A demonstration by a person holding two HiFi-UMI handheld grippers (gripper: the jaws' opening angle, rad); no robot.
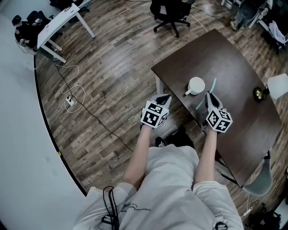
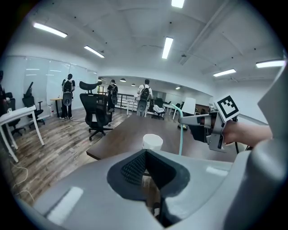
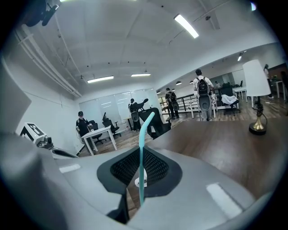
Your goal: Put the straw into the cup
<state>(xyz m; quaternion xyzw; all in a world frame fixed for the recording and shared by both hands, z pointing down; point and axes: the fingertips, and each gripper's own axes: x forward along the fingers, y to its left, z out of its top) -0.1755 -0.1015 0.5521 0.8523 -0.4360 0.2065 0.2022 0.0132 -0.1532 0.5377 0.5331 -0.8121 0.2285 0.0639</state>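
I read everything off the cup (image 1: 196,85), which stands white and open-mouthed on the dark worktop (image 1: 234,67), close to the edge nearest me.

My right tool (image 1: 209,96) hangs just right of the cup. Its jaws are pinched together on the teal straw (image 1: 213,84), holding it low on the stem. In the right gripper view the straw (image 3: 141,148) rises straight up between the pads, its bent top leaning right, with the tool (image 3: 139,173) clamped on it. From the left gripper view the straw (image 2: 181,134) stands beside the cup (image 2: 152,141) without touching it, its lower end above the worktop.

My left tool (image 1: 166,96) sits left of the cup, out past the worktop's edge and over the wooden floor (image 1: 103,81). Its jaw tips meet with nothing held between them (image 2: 146,161).

Around the cup the worktop is bare on every side. A lamp (image 1: 274,87) stands well apart on the cup's right, near the far edge. A black office chair (image 1: 171,13) stands on the floor beyond the cup, off the worktop's far corner.
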